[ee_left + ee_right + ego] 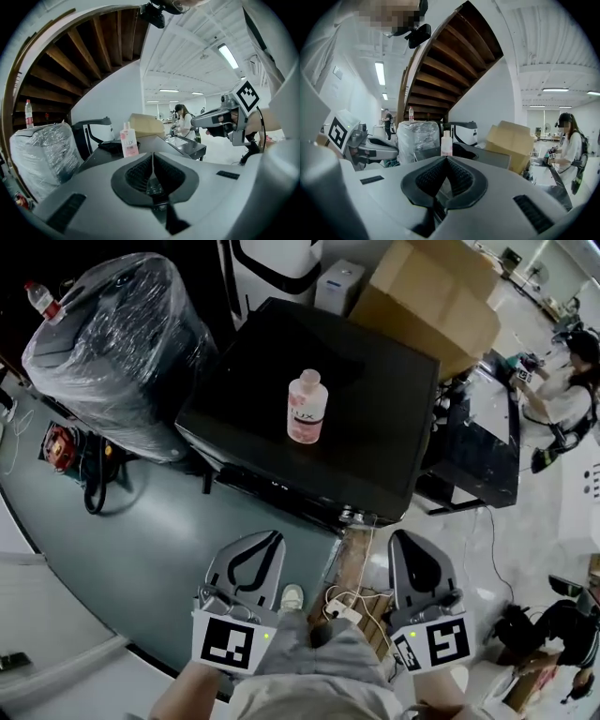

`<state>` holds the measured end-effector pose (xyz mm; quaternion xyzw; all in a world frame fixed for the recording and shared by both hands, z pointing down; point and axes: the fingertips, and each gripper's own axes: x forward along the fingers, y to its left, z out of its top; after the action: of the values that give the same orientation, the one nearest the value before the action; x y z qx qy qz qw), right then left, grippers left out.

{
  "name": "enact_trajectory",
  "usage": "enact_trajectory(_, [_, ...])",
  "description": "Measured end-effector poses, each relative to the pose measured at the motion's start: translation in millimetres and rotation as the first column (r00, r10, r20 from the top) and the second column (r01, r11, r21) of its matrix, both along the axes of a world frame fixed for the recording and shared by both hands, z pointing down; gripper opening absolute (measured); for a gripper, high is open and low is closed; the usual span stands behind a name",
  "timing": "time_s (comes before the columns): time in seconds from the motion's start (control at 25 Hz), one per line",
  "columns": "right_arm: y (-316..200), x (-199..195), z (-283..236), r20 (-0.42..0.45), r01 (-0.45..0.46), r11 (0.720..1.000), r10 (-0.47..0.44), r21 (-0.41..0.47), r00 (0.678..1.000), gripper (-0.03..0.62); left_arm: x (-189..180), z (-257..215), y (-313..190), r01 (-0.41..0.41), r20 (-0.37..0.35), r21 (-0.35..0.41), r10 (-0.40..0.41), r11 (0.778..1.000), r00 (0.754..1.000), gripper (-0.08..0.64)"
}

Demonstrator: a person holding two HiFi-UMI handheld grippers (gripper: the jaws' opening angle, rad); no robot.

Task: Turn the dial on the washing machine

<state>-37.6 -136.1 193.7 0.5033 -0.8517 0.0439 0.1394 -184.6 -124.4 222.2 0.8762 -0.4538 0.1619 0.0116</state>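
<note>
Got washer (375, 399) mid-scene: black, top face toward the head camera, far of both tools. Can't confirm the dial, only a few small shiny bits on the near front edge toward the right corner, too small to tell. Holding left hand-held gripper (271, 538) at near left, clenched on nothing, with ribbed pads pressed together along the tips in its own view. Holding right hand-held gripper (403, 538) at near right, likewise clenched and empty. Both aimed toward the washer, neither touching it, both short of its near edge and over the floor (141, 540). Seeing pink bottle (307, 409) upright around the middle of the washer top, lined up just past the closed tips in both gripper views. Noting wrapped bundle (112, 343) at far left beside the washer, with a small bottle (42, 301) on top. Noting cardboard box (431, 296) behind the far right corner. Noting black bench (478, 456) right of the washer, with a person (562, 395) at its far right side. Noting power strip (342, 610) on the floor between the two grippers.
</note>
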Motion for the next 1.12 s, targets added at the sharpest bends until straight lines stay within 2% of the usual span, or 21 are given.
enact_trajectory(0.08, [2.1, 4.3, -1.5, 0.006, -0.025, 1.0, 0.025, 0.018, 1.0, 0.028, 6.0, -2.9, -1.7, -0.043, 0.02, 0.014, 0.042, 0.999, 0.999, 0.021])
enact_trajectory(0.24, [6.0, 9.4, 14.3, -0.01, -0.072, 0.997, 0.073, 0.034, 0.997, 0.028, 6.0, 3.1, -6.2, -0.056, 0.01, 0.054, 0.056, 0.997, 0.998, 0.021])
enact_trajectory(0.36, [8.4, 8.2, 25.4, -0.009, -0.084, 0.996, 0.085, 0.023, 0.996, 0.028, 9.8, 18.6, -2.6, -0.078, -0.023, 0.024, 0.078, 0.997, 0.997, 0.021])
enact_trajectory(0.56, [12.7, 14.4, 37.7, 0.001, -0.102, 0.994, 0.102, 0.028, 0.995, 0.026, 26.9, 36.8, 0.4, -0.115, -0.035, 0.001, 0.115, 0.993, 0.993, 0.021])
enact_trajectory(0.84, [19.0, 29.6, 62.3, 0.039, -0.127, 0.991, 0.125, 0.032, 0.991, 0.027, 41.2, 62.6, 4.5, -0.124, -0.026, -0.011, 0.124, 0.992, 0.992, 0.021])
enact_trajectory(1.12, [31.5, 39.4, 70.6, 0.067, -0.125, 0.991, 0.121, 0.055, 0.99, 0.027, 53.1, 66.2, 13.5, -0.111, -0.017, 0.023, 0.111, 0.994, 0.994, 0.021])
